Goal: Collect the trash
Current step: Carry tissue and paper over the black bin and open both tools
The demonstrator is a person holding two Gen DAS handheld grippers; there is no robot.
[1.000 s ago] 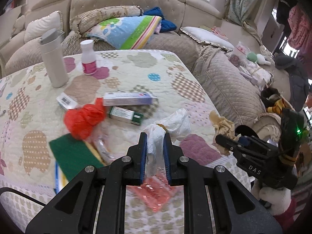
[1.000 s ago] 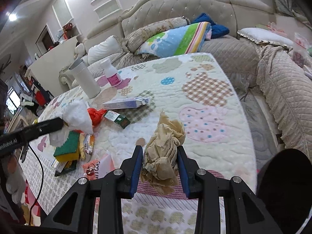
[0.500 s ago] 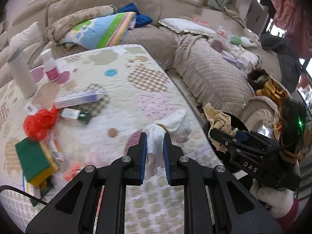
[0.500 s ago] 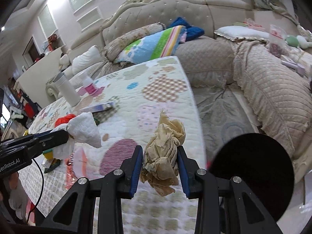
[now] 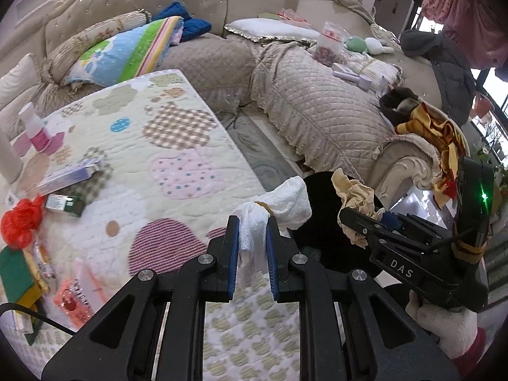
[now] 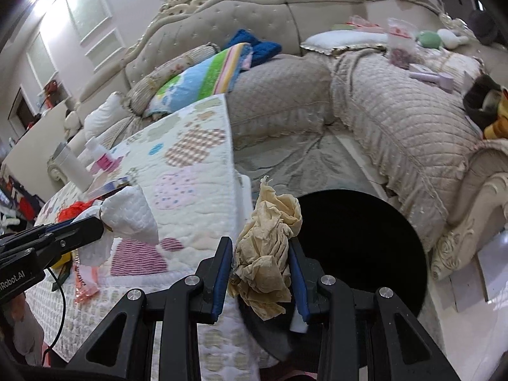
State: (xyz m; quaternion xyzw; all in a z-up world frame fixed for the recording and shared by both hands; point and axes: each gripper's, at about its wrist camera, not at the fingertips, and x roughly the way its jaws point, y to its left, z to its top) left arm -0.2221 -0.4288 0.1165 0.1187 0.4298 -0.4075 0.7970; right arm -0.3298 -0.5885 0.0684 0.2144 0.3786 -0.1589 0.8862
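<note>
Two pieces of trash are in the air right now, one per hand. The left gripper [image 5: 251, 247] has its jaws clamped tight on a white tissue wad [image 5: 279, 206], hanging just past the near right corner of the quilt-covered counter [image 5: 177, 146]. The right gripper [image 6: 258, 265] has its jaws closed on a crumpled tan paper [image 6: 270, 254], and that one sits over the rim of the round black bin [image 6: 365, 238] on the floor beside the counter. Neither piece is in yet, I'd say; the drop is what's next, and the tan one looks closer to it. Plenty left behind on the counter: a red plastic bag [image 5: 19, 222] near the left edge, a pink wrapper [image 5: 74, 298] at the near edge, a small green-and-white box [image 5: 63, 204] and a long flat box [image 5: 68, 177]. Which of those boxes count as trash I can't tell. So, early to middle going, by my reckoning.
</note>
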